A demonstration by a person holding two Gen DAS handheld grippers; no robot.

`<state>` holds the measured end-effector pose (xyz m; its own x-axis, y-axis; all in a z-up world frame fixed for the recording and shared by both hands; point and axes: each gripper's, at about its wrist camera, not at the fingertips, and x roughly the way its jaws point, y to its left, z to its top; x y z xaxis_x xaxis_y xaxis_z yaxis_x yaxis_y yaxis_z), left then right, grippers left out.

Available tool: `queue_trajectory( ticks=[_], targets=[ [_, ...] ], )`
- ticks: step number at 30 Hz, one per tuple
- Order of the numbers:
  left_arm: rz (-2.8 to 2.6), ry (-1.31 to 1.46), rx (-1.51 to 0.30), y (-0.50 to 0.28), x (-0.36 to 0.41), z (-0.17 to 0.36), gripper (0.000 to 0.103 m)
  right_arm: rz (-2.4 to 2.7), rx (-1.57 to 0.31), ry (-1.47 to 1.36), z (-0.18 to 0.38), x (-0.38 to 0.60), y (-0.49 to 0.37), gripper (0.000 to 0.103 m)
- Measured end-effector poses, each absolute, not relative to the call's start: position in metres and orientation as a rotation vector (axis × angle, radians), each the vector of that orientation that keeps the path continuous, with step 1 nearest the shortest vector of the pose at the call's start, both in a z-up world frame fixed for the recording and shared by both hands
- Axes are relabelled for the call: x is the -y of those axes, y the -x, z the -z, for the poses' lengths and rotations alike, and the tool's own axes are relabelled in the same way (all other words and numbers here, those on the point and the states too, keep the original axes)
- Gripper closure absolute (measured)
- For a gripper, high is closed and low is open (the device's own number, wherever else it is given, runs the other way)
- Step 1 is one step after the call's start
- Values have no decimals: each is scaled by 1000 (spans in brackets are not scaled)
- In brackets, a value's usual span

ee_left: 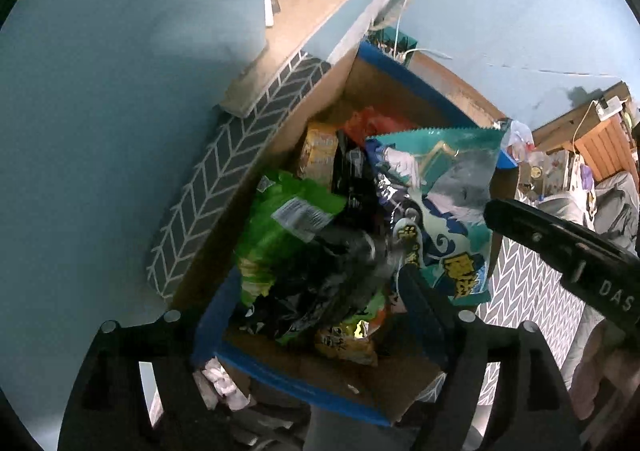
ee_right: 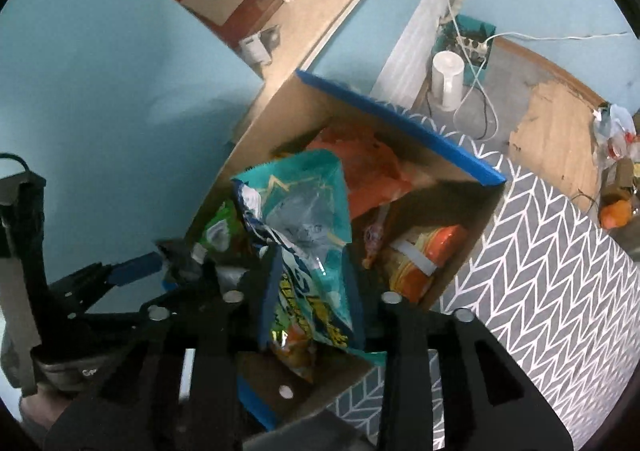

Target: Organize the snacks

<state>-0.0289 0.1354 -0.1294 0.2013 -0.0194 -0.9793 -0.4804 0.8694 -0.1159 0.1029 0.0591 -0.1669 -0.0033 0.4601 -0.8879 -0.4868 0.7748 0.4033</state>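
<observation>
Two tools: both pointed steeply down over the open cardboard box (ee_right: 400, 119), the left one at its near left corner and the right one above its middle.
Right tool (ee_right: 312, 255): its fingers stood narrowly apart with the teal snack bag (ee_right: 304, 203) between them. The bag filled the gap, but whether the pads pressed on it could not be told.
Left tool (ee_left: 320, 271): its jaws stood wide, over the snacks in the box and with nothing gripped. One blue-padded finger (ee_left: 420, 311) showed clearly, the other was lost against the dark packs.
Teal snack bag: upright and a little tilted inside the box, its serrated top edge rising above the other snacks.
Other snacks in the box: a green bag (ee_left: 280, 219) left of the teal one, black packs (ee_left: 352, 179) between them, a yellow pack (ee_left: 318, 147) toward the far wall, an orange bag (ee_right: 372, 171) behind the teal one, and an orange-and-yellow pack (ee_right: 424, 259) on the right.
Cardboard box: brown, blue tape along its rim, resting on a grey herringbone cloth (ee_right: 540, 271).
Desk (ee_right: 320, 11): just behind the box, wooden-topped, carrying small white boxes and a cable.
Beyond: a blue wall (ee_left: 120, 91) on the left and a white cylinder (ee_right: 448, 79) on the floor.
</observation>
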Motion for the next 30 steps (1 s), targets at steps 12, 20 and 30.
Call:
queue_trajectory(
  ticks=[12,20,30],
  targets=[
    [-289,437,-1249,32,-123,86,21,-677,-1297,84,118,-34,-95,47],
    [-236,405,-1172,35,-107,51,13,-620,-1243,99,81,-11,-84,30],
    [-218,355,-1129,38,-86,27,13,-571,-1178,78,49,14,-70,30]
  ],
)
